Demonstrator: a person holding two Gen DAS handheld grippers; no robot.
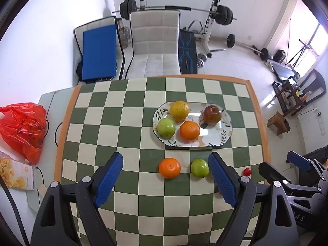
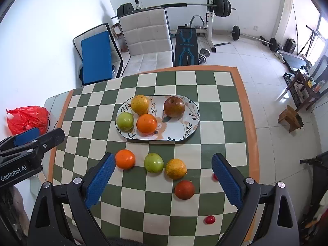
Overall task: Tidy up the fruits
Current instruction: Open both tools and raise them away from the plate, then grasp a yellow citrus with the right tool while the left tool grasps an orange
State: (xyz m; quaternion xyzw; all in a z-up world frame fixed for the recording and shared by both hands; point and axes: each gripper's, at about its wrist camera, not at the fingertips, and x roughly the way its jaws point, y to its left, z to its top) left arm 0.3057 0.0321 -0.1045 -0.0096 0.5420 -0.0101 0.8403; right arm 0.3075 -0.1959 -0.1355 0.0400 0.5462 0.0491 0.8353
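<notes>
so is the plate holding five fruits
No, the plate holds four: a yellow orange, green apple, orange and red apple.

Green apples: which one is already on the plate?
The green apple at the plate's left end, beside an orange. The other green apple lies on the checkered cloth.

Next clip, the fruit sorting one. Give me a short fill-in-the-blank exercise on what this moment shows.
1. The oval plate holds ____ fruits.
2. On the plate, the green apple lies beside an ____.
3. The left gripper and the right gripper both have their jaws ____.
4. The tablecloth has a green and white ____ pattern.

Missing words: four; orange; open; checkered
</notes>
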